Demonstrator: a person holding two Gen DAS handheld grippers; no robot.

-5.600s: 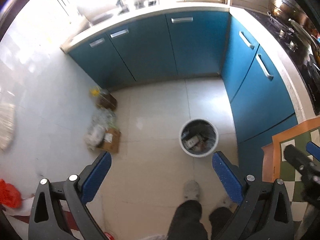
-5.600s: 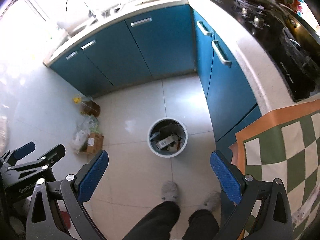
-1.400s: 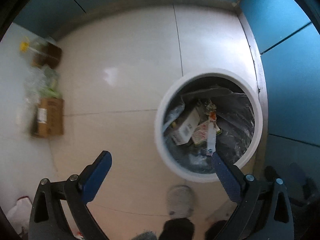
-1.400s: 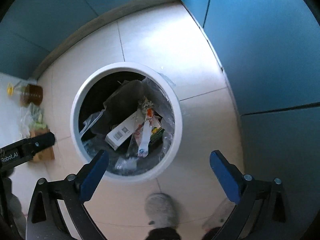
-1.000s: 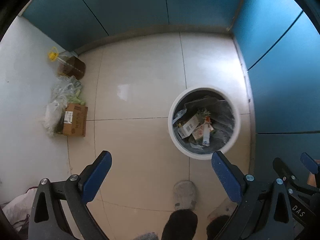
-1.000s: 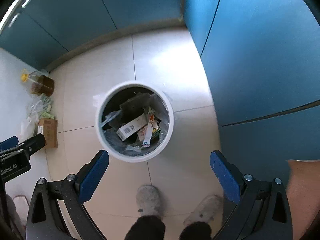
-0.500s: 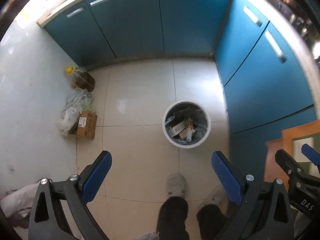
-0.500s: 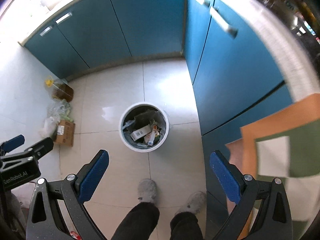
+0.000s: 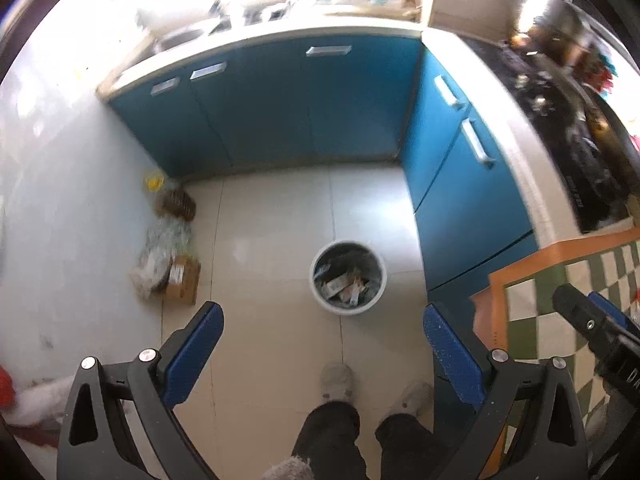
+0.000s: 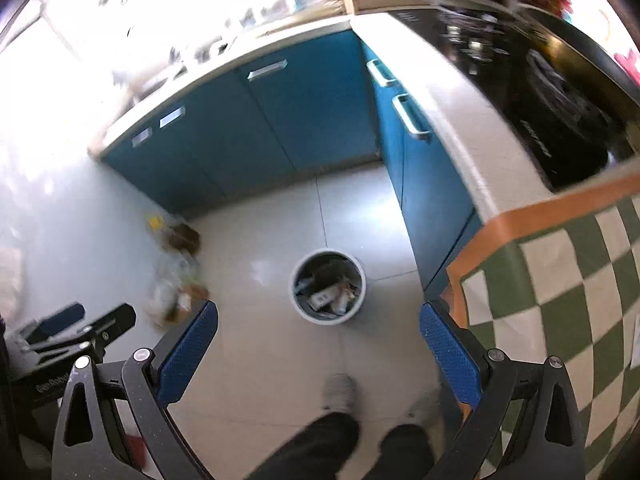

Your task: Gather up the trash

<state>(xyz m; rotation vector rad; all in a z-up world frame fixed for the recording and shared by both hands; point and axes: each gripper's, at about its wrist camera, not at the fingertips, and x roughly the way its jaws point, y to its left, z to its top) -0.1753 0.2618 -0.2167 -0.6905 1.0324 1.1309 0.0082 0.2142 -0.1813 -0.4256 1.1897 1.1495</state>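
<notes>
A: Trash sits in the white bin point(image 9: 348, 278) on the floor, near the blue cabinets point(image 9: 296, 108): a small box and wrappers on a dark liner. What is the sound way to go on?

B: Judge from the big things first. The floor point(image 9: 276, 344) around the bin is bare, while the checked cloth point(image 10: 560, 280) on the desk lies at the right, so I would scan that side for anything left to gather.

A: And the pile by the wall?

B: A cardboard box point(image 9: 182, 280) and a clear bag point(image 9: 160, 256) lie well apart from the bin. Whether they count as trash I cannot tell.

A: The tools?

B: Left tool point(image 9: 322, 344) has its jaws spread wide, holding nothing; right tool point(image 10: 318, 344) the same. Both hang high above the bin. Come down on any piece squarely, centring it between the blue pads point(image 10: 448, 354) before closing.
</notes>
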